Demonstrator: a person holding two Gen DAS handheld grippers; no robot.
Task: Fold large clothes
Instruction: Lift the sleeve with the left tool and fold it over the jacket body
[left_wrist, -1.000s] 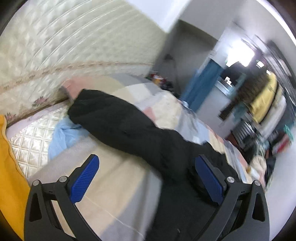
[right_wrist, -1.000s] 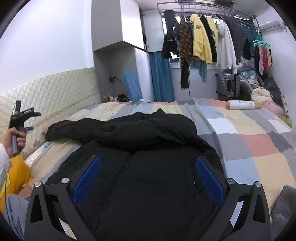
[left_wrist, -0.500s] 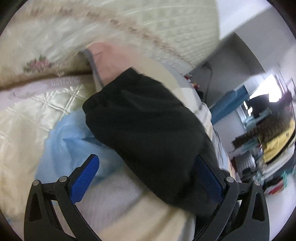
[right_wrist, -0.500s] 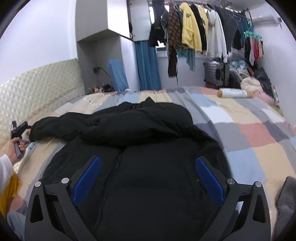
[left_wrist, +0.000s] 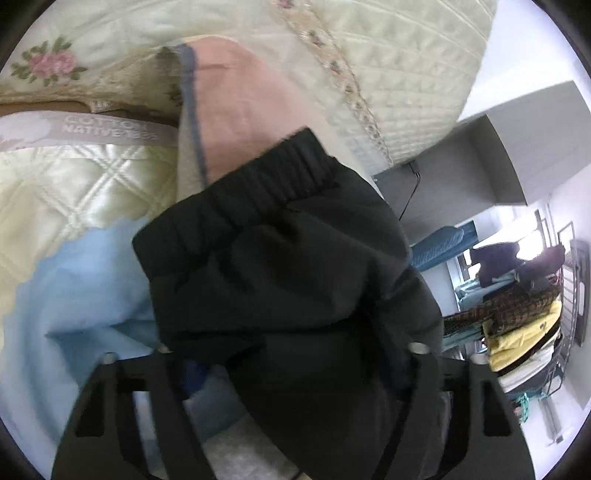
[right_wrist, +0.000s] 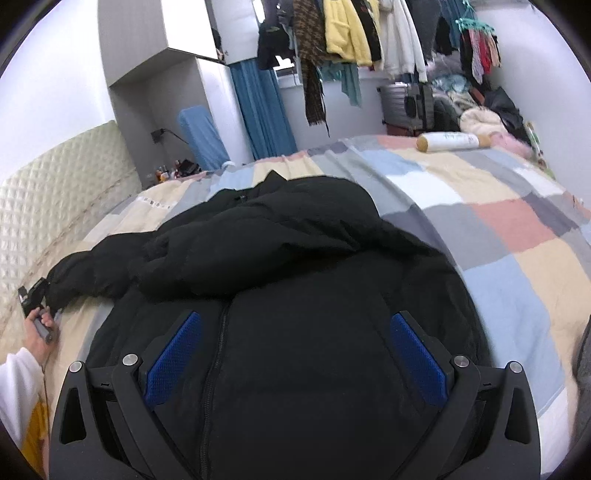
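At the left edge of the bed (right_wrist: 491, 221), beside the quilted cream headboard (right_wrist: 55, 192), a hand (right_wrist: 38, 336) in a white sleeve holds the left gripper (left_wrist: 291, 354) at the cuff of a black puffer jacket's (right_wrist: 295, 295) outstretched sleeve (left_wrist: 280, 266). In the left wrist view the sleeve fills the space between the fingers and hides both blue pads, so the jaws appear drawn in on the padded fabric, though whether they truly pinch it cannot be told; the ribbed cuff (left_wrist: 258, 192) points toward the headboard, lying over a pale blue cloth (left_wrist: 88, 288) and a pink-and-grey blanket corner (left_wrist: 236, 103) on a cream quilted cover (left_wrist: 74, 184). Across the middle of the bed the jacket lies front up, zip (right_wrist: 218, 354) running down its centre, with its upper part heaped in a fold across the chest and its hem nearest the camera. The right gripper (right_wrist: 295, 354) hovers over the jacket's lower front with its jaws spread wide, blue pads (right_wrist: 417, 358) well apart and gripping nothing. To the right, the patchwork bedspread runs bare toward the far right corner, where a white roll (right_wrist: 454, 142) lies near the edge. Behind it, a rail of hanging clothes (right_wrist: 369, 37) and a blue curtain (right_wrist: 262, 110) line the far wall.
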